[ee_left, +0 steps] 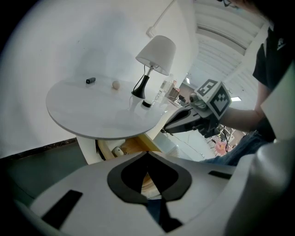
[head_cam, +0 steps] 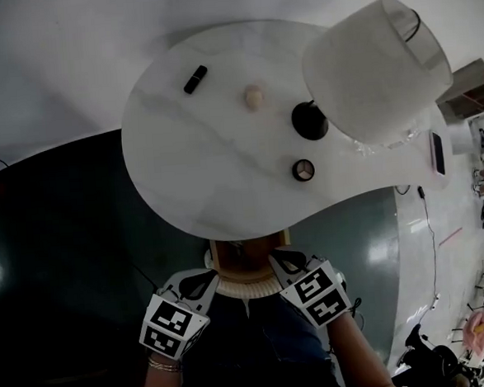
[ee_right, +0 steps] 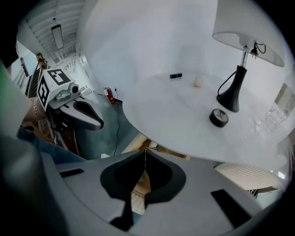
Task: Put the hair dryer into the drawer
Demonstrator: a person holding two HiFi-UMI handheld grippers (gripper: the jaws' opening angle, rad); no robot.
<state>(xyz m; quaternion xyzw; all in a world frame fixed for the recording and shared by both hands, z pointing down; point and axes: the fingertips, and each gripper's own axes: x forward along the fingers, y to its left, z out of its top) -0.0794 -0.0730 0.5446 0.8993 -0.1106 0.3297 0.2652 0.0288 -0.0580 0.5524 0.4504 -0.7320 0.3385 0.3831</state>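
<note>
**A:** Where does the hair dryer (ee_left: 119,150) sit?

**B:** My best candidate is a pale rounded shape lying inside the open wooden drawer (ee_left: 133,145). In the left gripper view it shows just under the tabletop's near edge. It is too small to be sure of.

**A:** And in the head view?

**B:** There the drawer juts out at the table's (head_cam: 224,173) 6 o'clock edge, and its inside is dark.

**A:** The grippers?

**B:** The left gripper (ee_left: 147,154) has its jaws pressed together at the tips, with nothing between them. The right gripper (ee_right: 145,152) is the same, closed and empty. In the head view they flank the drawer at about 7 and 5 o'clock (marker cubes facing up), clear of it.

**A:** What is on the tabletop?

**B:** A lamp (head_cam: 374,68) stands at 2 o'clock, with a small round black object (head_cam: 303,170) just beside its base. A pale ball (head_cam: 254,97) sits near 12, and a short black stick (head_cam: 195,79) lies at 11.
</note>
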